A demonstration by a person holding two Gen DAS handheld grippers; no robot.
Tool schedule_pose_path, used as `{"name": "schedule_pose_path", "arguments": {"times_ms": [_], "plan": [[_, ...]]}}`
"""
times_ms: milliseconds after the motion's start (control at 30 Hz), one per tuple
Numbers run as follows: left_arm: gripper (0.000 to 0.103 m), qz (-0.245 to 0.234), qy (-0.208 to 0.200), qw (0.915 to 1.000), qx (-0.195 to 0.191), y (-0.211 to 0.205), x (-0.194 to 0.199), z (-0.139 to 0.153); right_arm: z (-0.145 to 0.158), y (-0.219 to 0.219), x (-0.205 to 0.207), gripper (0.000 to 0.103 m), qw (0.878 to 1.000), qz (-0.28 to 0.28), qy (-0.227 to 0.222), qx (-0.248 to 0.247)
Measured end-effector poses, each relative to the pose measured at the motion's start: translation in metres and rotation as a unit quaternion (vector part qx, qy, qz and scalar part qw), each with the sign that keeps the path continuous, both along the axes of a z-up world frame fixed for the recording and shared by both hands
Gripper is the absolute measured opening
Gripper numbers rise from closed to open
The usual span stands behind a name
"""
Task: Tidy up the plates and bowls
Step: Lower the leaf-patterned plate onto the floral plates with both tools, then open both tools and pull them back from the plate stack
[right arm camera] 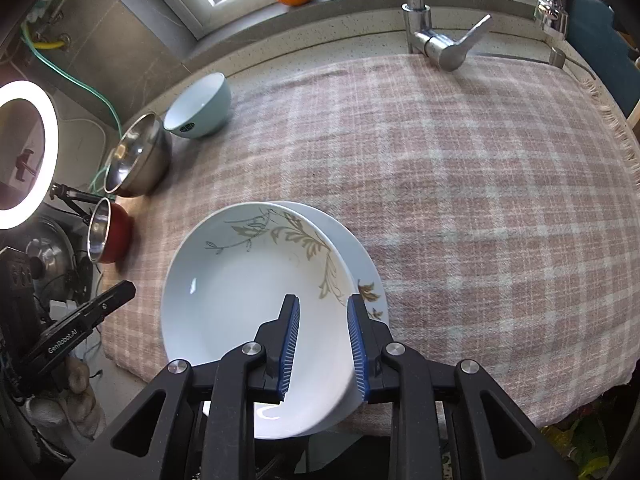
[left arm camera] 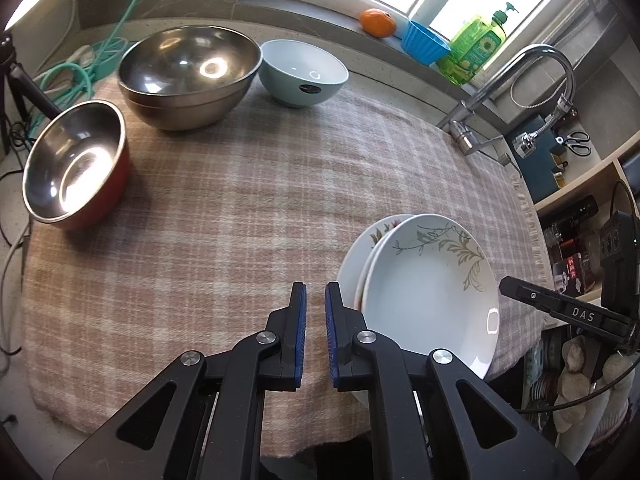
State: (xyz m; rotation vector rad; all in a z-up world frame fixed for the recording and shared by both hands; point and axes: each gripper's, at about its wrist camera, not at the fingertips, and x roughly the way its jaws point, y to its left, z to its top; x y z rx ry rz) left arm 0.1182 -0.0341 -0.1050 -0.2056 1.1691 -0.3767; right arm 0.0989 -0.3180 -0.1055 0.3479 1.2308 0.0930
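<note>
A white deep plate with a leaf pattern (right arm camera: 248, 280) lies on top of another floral plate (right arm camera: 360, 264) on the plaid cloth (right arm camera: 460, 184). My right gripper (right arm camera: 323, 344) is open, its jaws straddling the top plate's right rim. In the left wrist view the same stack (left arm camera: 428, 280) sits at the right. My left gripper (left arm camera: 316, 328) is nearly closed and empty, just left of the stack. A large steel bowl (left arm camera: 188, 76), a red-sided steel bowl (left arm camera: 76, 164) and a pale blue bowl (left arm camera: 302, 70) stand at the cloth's far left.
A faucet (left arm camera: 516, 88) rises at the far right of the cloth. An orange (left arm camera: 377, 22), a blue cup (left arm camera: 424, 42) and a green soap bottle (left arm camera: 476, 46) stand on the window sill. A ring light (right arm camera: 24, 152) glows at the left.
</note>
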Motion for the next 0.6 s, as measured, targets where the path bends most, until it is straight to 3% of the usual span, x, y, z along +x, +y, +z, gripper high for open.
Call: {"name": "schedule_pose_path", "arguments": {"times_ms": [333, 500, 600], "plan": [[0.015, 0.075, -0.036, 0.9964, 0.017, 0.051, -0.002, 0.017, 0.027, 0.023, 0.014, 0.024, 0.998, 0.012, -0.051, 0.034], [0.015, 0.097, -0.064, 0.9919, 0.051, 0.066, -0.006, 0.03, 0.036, 0.04, 0.021, 0.024, 0.997, 0.031, -0.066, 0.038], [0.022, 0.104, -0.082, 0.9892, 0.063, 0.071, -0.008, 0.038, 0.041, 0.052, 0.025, 0.025, 0.995, 0.047, -0.071, 0.041]]}}
